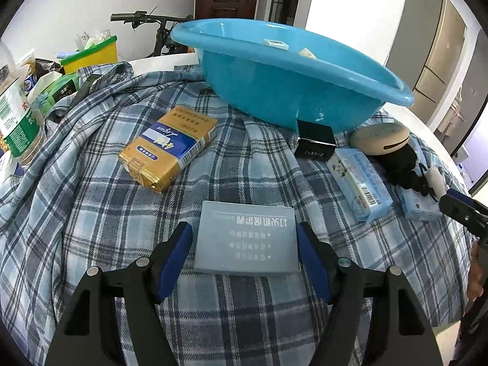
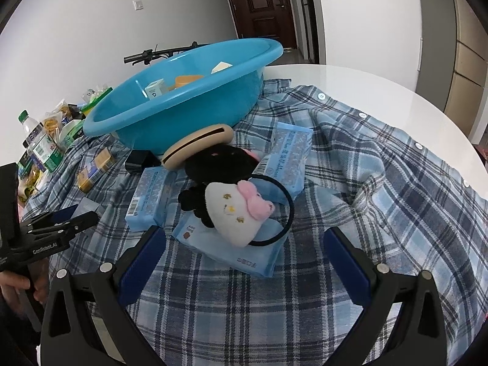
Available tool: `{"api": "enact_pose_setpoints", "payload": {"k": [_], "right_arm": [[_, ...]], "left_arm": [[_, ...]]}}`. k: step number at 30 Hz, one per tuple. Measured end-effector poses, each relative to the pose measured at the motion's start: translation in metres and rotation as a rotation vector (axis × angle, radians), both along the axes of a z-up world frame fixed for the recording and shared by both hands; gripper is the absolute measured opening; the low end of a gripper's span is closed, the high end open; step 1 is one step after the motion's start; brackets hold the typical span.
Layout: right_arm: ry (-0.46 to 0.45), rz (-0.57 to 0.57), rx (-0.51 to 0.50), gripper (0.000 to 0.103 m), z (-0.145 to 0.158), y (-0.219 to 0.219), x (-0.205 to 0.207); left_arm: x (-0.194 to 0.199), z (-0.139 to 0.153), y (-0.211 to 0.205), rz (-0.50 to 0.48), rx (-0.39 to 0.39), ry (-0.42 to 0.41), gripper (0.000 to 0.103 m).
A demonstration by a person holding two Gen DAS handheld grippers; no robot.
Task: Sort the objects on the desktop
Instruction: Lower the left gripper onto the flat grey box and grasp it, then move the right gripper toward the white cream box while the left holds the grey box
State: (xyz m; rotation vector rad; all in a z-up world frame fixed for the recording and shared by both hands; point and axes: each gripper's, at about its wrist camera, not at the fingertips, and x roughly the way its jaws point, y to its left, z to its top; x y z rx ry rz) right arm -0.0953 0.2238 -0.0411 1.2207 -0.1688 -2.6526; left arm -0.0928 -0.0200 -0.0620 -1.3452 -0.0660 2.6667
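Note:
In the left wrist view a flat grey box (image 1: 247,238) with pale print lies on the plaid shirt between the blue pads of my left gripper (image 1: 244,235). A thin gap shows at the left pad, so the gripper is open. My right gripper (image 2: 244,235) stands wide open, holding nothing. Just ahead of it a white plush hair tie with a pink bow (image 2: 235,213) lies on a blue tissue pack (image 2: 231,250). The tilted blue basin (image 1: 274,85) (image 2: 170,106) behind holds a few small boxes. A gold pack (image 1: 169,146), a black box (image 1: 315,143), a beige round case (image 1: 379,134) and another tissue pack (image 1: 360,183) lie in front of it.
A plaid shirt (image 2: 381,213) covers the round white table (image 2: 366,82). A water bottle (image 1: 18,122), snack bags and a yellow bin with a green rim (image 1: 91,55) crowd the far left. A black plush (image 2: 222,161) lies by the beige case. A person's hand (image 2: 15,286) holds the left gripper.

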Motion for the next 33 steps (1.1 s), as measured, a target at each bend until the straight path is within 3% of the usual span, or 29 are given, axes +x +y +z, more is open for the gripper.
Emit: {"api": "enact_pose_setpoints", "payload": {"k": [8,10,33], "right_arm": [[-0.025,-0.004,-0.007,0.103,-0.006,0.001,-0.003],[-0.023,0.000,-0.003,0.103,-0.005,0.000,-0.003],[-0.026,0.008,-0.018,0.103,-0.003,-0.001,0.005]], "left_arm": [[-0.003,-0.004,0.007,-0.012,-0.055,-0.001,0.070],[-0.002,-0.003,0.006,-0.009,-0.051,0.003,0.065],[0.014,-0.003,0.008,0.003,-0.059,0.006,0.066]]}}
